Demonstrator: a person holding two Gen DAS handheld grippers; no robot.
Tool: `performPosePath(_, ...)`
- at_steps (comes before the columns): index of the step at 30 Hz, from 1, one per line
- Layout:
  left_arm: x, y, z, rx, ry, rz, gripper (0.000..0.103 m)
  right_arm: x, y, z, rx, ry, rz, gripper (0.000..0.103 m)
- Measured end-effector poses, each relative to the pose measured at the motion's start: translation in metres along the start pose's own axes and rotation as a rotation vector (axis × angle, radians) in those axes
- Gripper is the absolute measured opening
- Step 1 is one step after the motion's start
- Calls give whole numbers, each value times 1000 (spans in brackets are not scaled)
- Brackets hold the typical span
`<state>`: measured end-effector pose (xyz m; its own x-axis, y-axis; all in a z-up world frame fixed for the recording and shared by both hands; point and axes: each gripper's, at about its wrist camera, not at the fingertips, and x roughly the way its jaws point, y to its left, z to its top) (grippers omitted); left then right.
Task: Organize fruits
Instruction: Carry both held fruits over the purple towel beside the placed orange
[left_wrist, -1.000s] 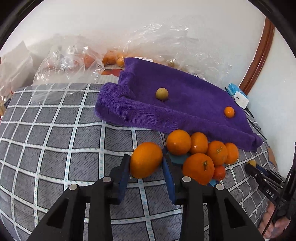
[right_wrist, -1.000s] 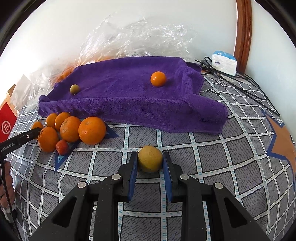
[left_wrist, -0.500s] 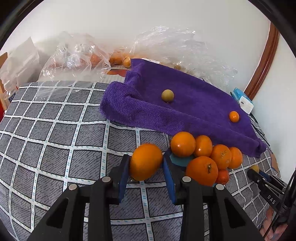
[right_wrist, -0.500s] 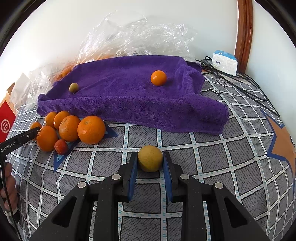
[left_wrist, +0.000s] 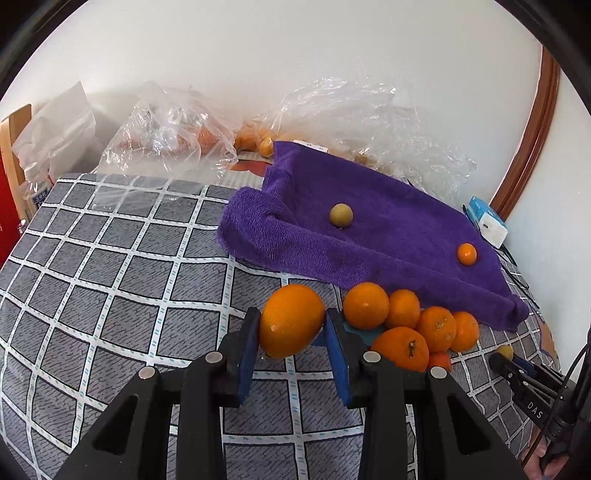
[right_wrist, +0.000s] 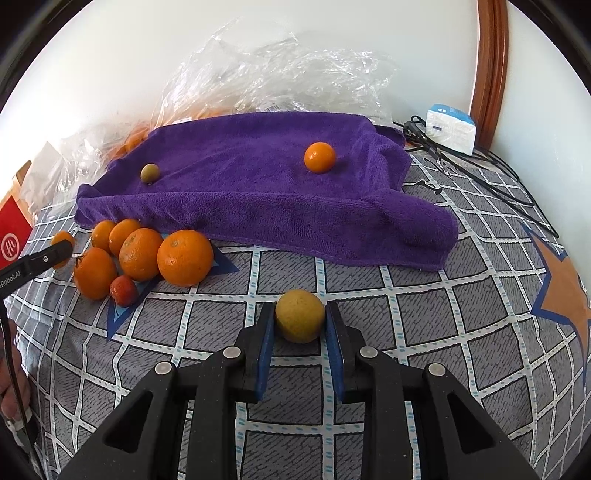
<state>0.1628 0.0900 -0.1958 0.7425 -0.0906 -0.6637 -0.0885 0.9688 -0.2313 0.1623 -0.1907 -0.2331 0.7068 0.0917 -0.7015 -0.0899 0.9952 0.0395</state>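
Near the purple towel (left_wrist: 388, 229), the left gripper (left_wrist: 291, 332) clamps a large orange (left_wrist: 291, 319) and the right gripper (right_wrist: 300, 325) clamps a yellow fruit (right_wrist: 300, 320).

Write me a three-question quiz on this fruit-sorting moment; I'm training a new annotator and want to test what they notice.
1. True or false: both grippers are shut on fruit.
2. How many fruits lie on the purple towel?
3. Which is larger: the fruit in the left gripper or the one in the right gripper?

Key
1. True: the left clamps an orange, the right a yellow fruit.
2. Two: a small green fruit and a small orange fruit.
3. The left gripper's orange.
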Motion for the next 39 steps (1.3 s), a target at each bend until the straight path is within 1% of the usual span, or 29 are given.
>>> performPosePath(3, -3, -1, 1, 2, -13, 0, 33, -2, -1, 0, -2, -6, 15, 27)
performPosePath(6, -3, -2, 2, 3, -8, -4, 33, -3, -2, -1, 5, -10, 23, 27)
performPosePath(10, -5, -4, 3, 9, -18, -3, 33, -5, 0, -1, -5, -16, 10, 26)
performPosePath(13, -10, -5, 5, -1, -29, -13, 33, -8, -1, -1, -5, -32, 21, 26)
performPosePath(15, -13, -5, 7, -2, -33, -2, 33, -8, -1, -1, -4, -27, 12, 27)
performPosePath(18, -21, -5, 14, -9, -44, -20, 33, -9, 2, 1, -13, -7, 24, 26)
performPosePath(21, -26, -10, 24, 9, -61, -10, 33, -17, 8, 8, -18, -36, 36, 26)
performPosePath(26, -32, -19, 44, 30, -95, -11, 33, -34, 15, 38, -29, -125, 57, 26)
performPosePath(28, -32, -23, 53, 45, -110, -9, 33, -35, 16, 50, -27, -143, 54, 26)
performPosePath(31, -28, -28, 66, 48, -129, -5, 33, -30, 16, 70, -24, -153, 20, 26)
performPosePath(36, -11, -36, 85, 29, -127, -13, 33, -16, 8, 99, -1, -177, 19, 26)
performPosePath(39, -1, -42, 90, 37, -145, -2, 33, -6, 1, 115, 19, -195, 7, 26)
